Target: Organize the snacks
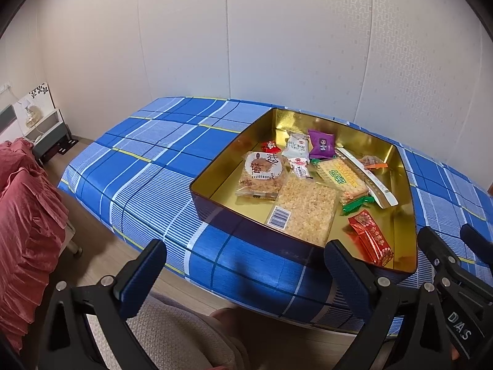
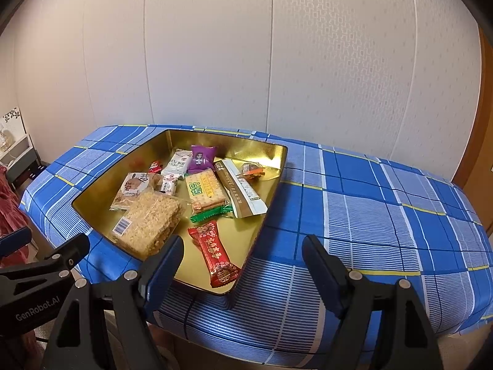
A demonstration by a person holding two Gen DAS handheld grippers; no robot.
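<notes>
A gold-lined tin box (image 1: 215, 182) (image 2: 274, 166) sits on the blue plaid table and holds several snacks: a rice-crisp block (image 1: 305, 209) (image 2: 148, 225), a red packet (image 1: 371, 237) (image 2: 215, 256), a yellow cracker pack (image 1: 342, 178) (image 2: 203, 191), a purple packet (image 1: 322, 143) (image 2: 201, 157), a round pastry pack (image 1: 262, 172) (image 2: 135, 188) and a long white bar (image 1: 366, 178) (image 2: 243, 191). My left gripper (image 1: 246, 265) is open and empty before the box's near left side. My right gripper (image 2: 243, 265) is open and empty above the box's near corner.
The blue plaid cloth (image 1: 144, 160) (image 2: 385, 209) covers the table, which stands against a pale wall. A red frilled cover (image 1: 24, 215) and a small shelf unit (image 1: 46, 129) are at the left. The right gripper shows in the left wrist view (image 1: 450, 265).
</notes>
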